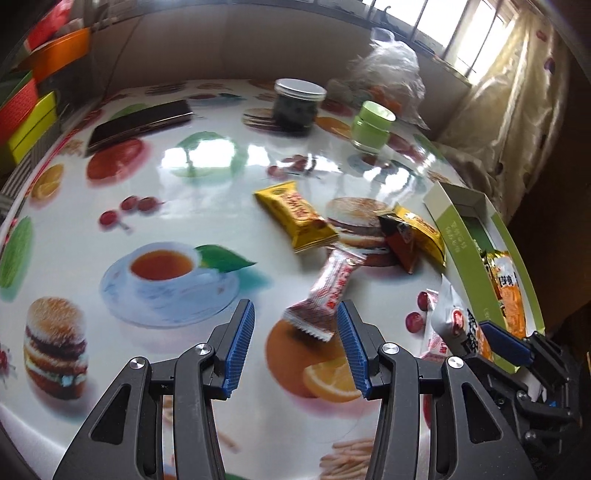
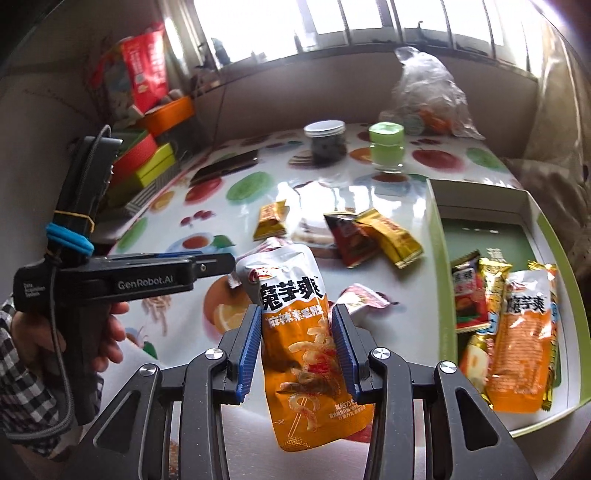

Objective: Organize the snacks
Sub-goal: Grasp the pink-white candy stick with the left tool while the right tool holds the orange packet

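We see a glossy desk [image 1: 207, 155] printed with fruit, burgers and a teacup, set under a barred window [image 2: 332, 26] with a pale curtain [image 1: 517, 92] beside it. Our landmark is the green-walled box [image 2: 439, 236] at the desk's right edge. In it lie several snack packets [image 2: 506, 317], an orange and silver one on top. Left of the box, loose on the desk, are two yellow packets [image 1: 295, 218] [image 1: 421, 229], a dark red packet [image 1: 400, 242] touching the nearer yellow one, and a red and white wrapped bar [image 1: 325, 291]. Beyond the box stand a green-lidded jar [image 1: 371, 127] and a dark jar with a silver lid [image 1: 297, 105], with a crumpled clear bag [image 1: 391, 70] behind them. Far left of the box, colourful boxes [image 2: 155, 162] are stacked off the desk's edge.

The right gripper [image 2: 297, 347] points down at a slant just left of the box, its jaws clamped on an orange and silver pouch [image 2: 303, 332] that stands nearly upright and clear of the desk. The left gripper [image 1: 295, 347] angles down over the printed orange slice, further left of the box; its jaws stand partly apart with nothing pressed between them, though the wrapped bar's end seems, in the blur, to lie just beside one pad. A hand [image 2: 107, 332] in a checked sleeve [image 2: 22, 369] grasps its handle.
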